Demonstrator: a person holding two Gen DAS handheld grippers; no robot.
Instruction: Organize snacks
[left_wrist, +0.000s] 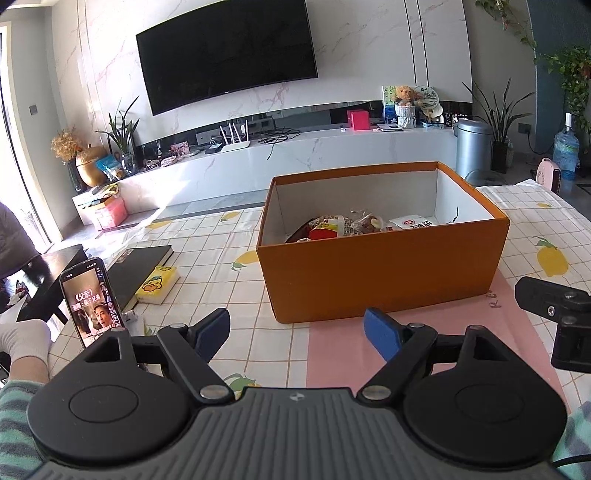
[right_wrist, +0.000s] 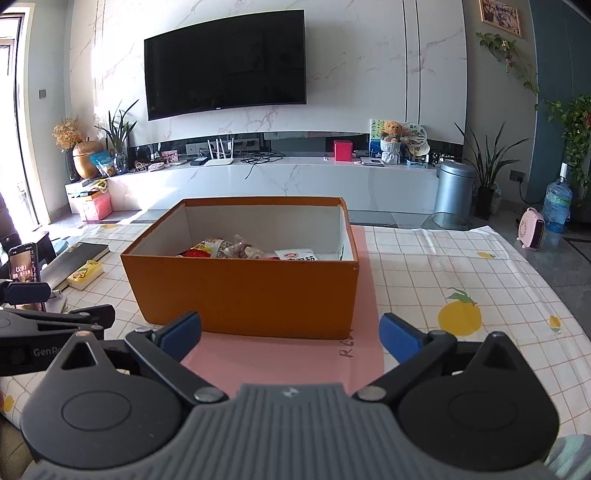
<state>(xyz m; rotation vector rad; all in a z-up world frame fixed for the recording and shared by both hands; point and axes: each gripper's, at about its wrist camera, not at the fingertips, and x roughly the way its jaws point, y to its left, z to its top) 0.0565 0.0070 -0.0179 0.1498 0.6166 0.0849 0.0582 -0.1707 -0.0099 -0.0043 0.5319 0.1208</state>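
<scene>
An open orange box (left_wrist: 380, 273) stands on a pink mat on the table; it also shows in the right wrist view (right_wrist: 243, 291). Several snack packets (left_wrist: 343, 227) lie inside it, among them a white packet (right_wrist: 297, 254) and a red one (right_wrist: 197, 253). My left gripper (left_wrist: 297, 332) is open and empty, just in front of the box. My right gripper (right_wrist: 290, 332) is open and empty, also in front of the box, and its body shows at the right edge of the left wrist view (left_wrist: 561, 314).
A phone (left_wrist: 90, 299) stands propped at the table's left. A black book (left_wrist: 136, 269) and a yellow pack (left_wrist: 157, 284) lie beside it. The lemon-print tablecloth (right_wrist: 461, 280) covers the table. A TV console stands beyond.
</scene>
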